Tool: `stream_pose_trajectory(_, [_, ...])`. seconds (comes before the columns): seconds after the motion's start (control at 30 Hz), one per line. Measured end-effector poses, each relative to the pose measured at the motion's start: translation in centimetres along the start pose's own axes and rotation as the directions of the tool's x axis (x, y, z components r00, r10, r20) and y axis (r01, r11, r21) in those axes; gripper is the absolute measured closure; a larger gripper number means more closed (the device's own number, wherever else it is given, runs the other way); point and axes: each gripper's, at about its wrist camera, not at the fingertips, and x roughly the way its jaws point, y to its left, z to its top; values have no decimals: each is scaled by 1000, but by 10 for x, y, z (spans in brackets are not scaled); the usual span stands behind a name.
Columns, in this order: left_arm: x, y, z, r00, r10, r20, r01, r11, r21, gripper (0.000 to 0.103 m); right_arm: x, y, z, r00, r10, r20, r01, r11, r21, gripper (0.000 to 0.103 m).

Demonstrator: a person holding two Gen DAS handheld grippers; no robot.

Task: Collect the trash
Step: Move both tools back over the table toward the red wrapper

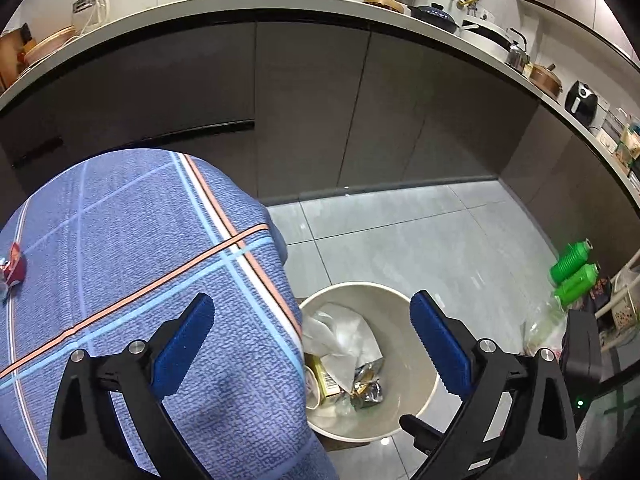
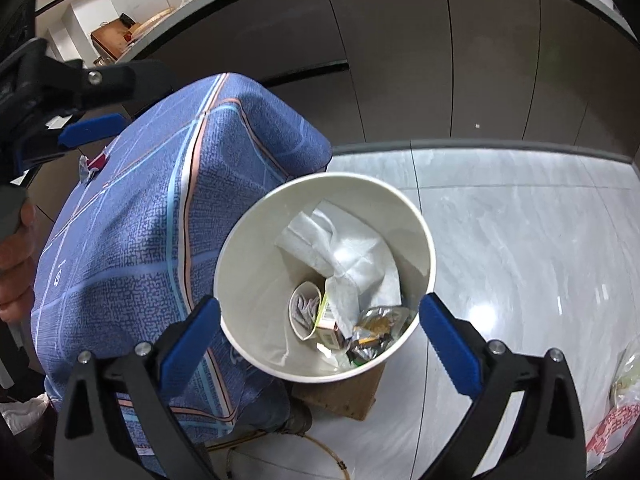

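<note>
Both grippers are spread wide with nothing in them. The left gripper has black plastic arms with silver pivot screws and ribbed blue pads, and between those pads there's just air, with the tablecloth edge and the bin below. Same deal with the right gripper: jaws fully apart, toothed blue pads hanging over either side of the bin's near rim, not touching it.

The trash bin is a round, smooth, off-white bucket sitting on the floor right up against the table corner. In the right wrist view it looks like it's standing on a flat brown piece of cardboard. The trash is already inside: a big crumpled white paper towel with a soft quilted look, a paper cup lying on its side with its mouth toward the camera, a small yellowish carton, and a crinkly shiny foil wrapper down at the bottom.

The table wears a blue tablecloth, woven-looking texture with pale blue, white and orange stripes crossing in a grid. One small red scrap is lying on it out near the left edge.

Floor is glossy grey marble-look tile. Behind it, matte dark cabinet fronts under a curved pale countertop. Two ribbed green bottles sit off to the right.
</note>
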Motion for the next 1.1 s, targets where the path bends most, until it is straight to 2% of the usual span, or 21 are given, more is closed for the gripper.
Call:
stream_pose_trajectory(0.17, [-10, 9, -1, 999, 42, 4, -41, 999, -23, 9, -1, 3, 1, 1000, 5, -1, -5, 1000, 3, 3])
stream_pose_trajectory(0.43, [-26, 26, -3, 998, 68, 3, -67, 997, -49, 8, -14, 15, 8, 1000, 21, 21, -21, 1000, -16, 3])
stream_pose_trajectory(0.93, [-74, 75, -11, 997, 68, 35, -61, 986, -157, 9, -29, 78, 21, 999, 30, 37, -23, 985, -171, 3])
stream_pose_trajectory(1.1, [-97, 100, -18, 994, 97, 56, -85, 980, -178, 9, -33, 108, 31, 996, 78, 52, -64, 973, -223, 3])
